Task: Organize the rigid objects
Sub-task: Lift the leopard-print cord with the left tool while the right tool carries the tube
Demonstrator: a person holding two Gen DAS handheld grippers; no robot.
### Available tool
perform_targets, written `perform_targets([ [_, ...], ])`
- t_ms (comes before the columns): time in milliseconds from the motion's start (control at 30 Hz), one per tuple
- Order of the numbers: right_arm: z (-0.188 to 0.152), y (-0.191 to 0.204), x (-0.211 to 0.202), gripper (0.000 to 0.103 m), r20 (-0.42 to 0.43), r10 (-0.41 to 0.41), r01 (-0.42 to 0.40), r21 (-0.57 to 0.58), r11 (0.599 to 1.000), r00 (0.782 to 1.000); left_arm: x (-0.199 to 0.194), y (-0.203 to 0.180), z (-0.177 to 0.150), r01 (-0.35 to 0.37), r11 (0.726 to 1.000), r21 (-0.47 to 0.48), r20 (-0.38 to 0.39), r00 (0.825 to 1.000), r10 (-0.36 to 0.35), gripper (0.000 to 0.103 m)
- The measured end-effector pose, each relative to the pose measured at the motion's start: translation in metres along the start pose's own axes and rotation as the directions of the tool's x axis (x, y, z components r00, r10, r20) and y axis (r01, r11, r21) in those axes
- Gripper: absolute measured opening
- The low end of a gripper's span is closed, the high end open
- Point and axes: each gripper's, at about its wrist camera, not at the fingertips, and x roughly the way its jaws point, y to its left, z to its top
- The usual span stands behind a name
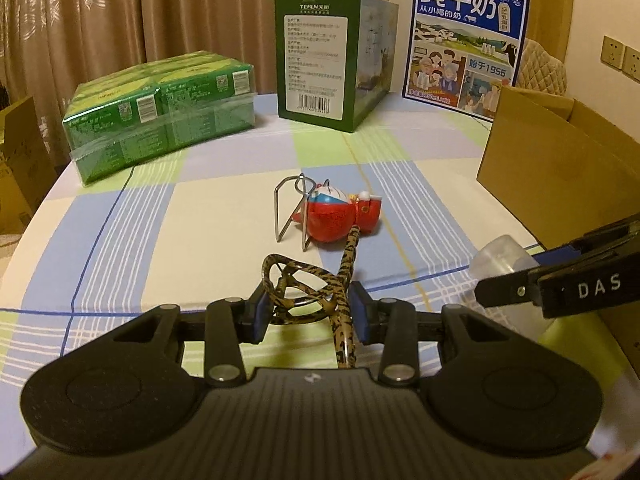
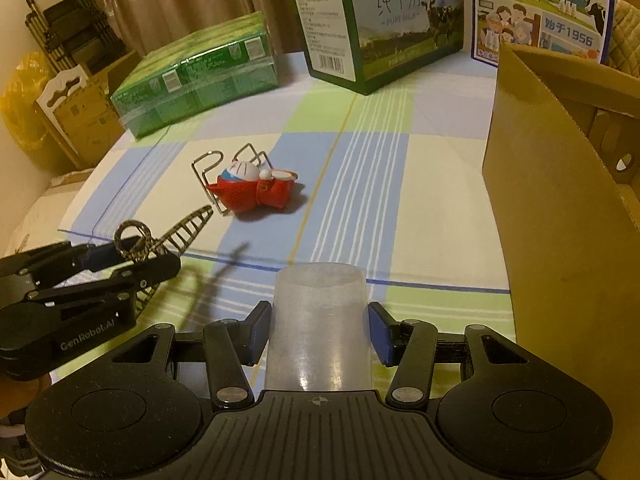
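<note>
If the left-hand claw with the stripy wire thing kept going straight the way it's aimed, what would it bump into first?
Most likely the red cartoon figurine on its wire stand, lying dead ahead of the left gripper. The held tiger-striped hairpin already reaches almost to it, so its tip would touch first; depth is hard to judge.

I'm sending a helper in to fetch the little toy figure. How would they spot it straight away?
Start at the table with the checked cloth. Near its middle, in front of the tall green milk box, a small figure lies on its side against a bent wire stand. It is the only red thing there, with a round blue and white head.
</note>
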Motion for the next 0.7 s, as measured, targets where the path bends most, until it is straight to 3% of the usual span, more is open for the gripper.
perform_targets([
  [700, 0.004, 0.005, -0.019, 0.048, 0.059, 0.003, -0.006, 0.036, 0.999, 0.998, -0.029, -0.003, 0.002, 0.0, 0.999, -0.04, 0.025, 1.0, 0.001, 0.035],
])
